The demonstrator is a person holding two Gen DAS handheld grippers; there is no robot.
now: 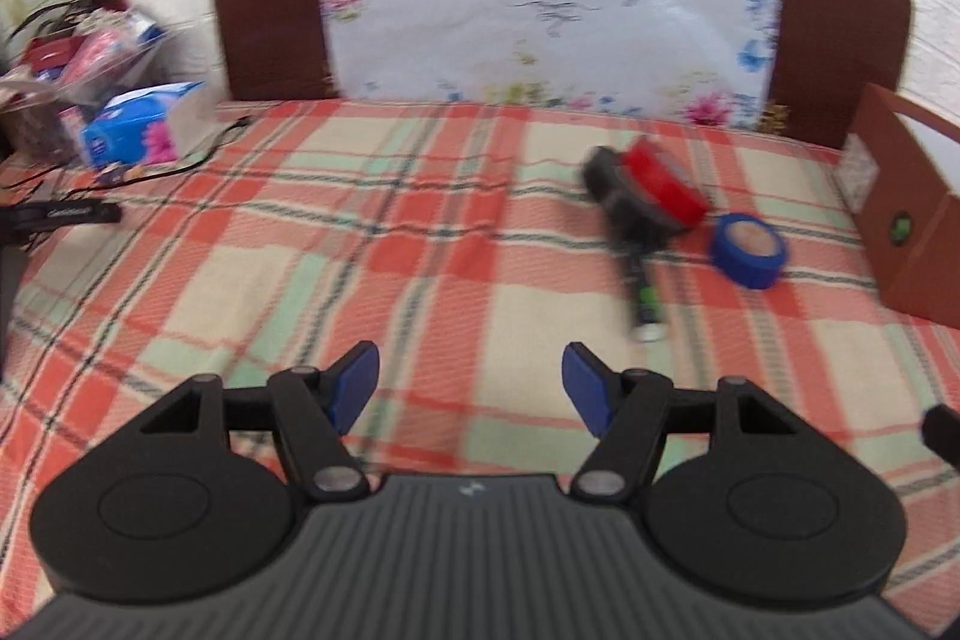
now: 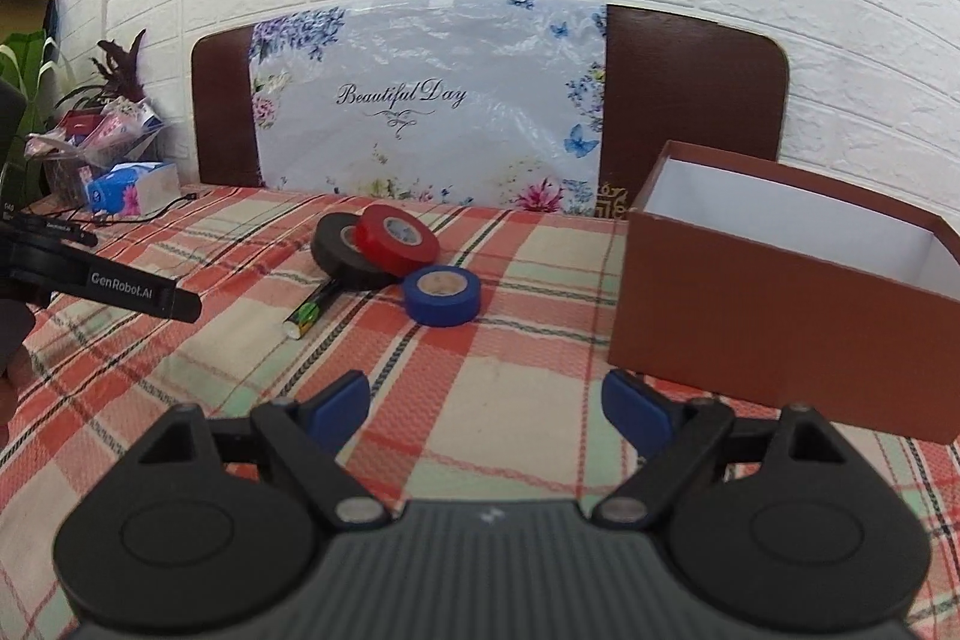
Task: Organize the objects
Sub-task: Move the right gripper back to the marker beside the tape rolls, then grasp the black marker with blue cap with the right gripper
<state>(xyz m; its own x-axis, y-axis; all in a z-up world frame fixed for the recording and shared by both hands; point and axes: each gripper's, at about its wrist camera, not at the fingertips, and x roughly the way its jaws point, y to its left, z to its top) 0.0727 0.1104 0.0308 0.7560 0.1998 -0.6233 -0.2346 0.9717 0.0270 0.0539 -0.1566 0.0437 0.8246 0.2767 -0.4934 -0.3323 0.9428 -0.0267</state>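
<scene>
On the plaid cloth [image 2: 528, 376] lie three tape rolls. A red roll [image 2: 394, 239] [image 1: 660, 181] leans on a black roll [image 2: 345, 251] [image 1: 615, 196], and a blue roll [image 2: 441, 294] [image 1: 748, 250] lies flat to their right. A slim battery [image 2: 307, 314] [image 1: 643, 301] sticks out from under the black roll. An open brown box [image 2: 774, 292] [image 1: 900, 220] with a white inside stands at the right. My left gripper [image 1: 471, 385] is open over bare cloth, short of the battery. My right gripper [image 2: 486, 409] is open too, nothing between its fingers, near the box's front corner.
A dark headboard [image 2: 690, 100] with a flowered "Beautiful Day" sheet [image 2: 420, 106] stands against the white brick wall. At the far left are a blue tissue box [image 2: 135, 187] [image 1: 141, 130], cables, a cluttered basket and plants. The left gripper's finger [image 2: 129, 289] shows in the right wrist view.
</scene>
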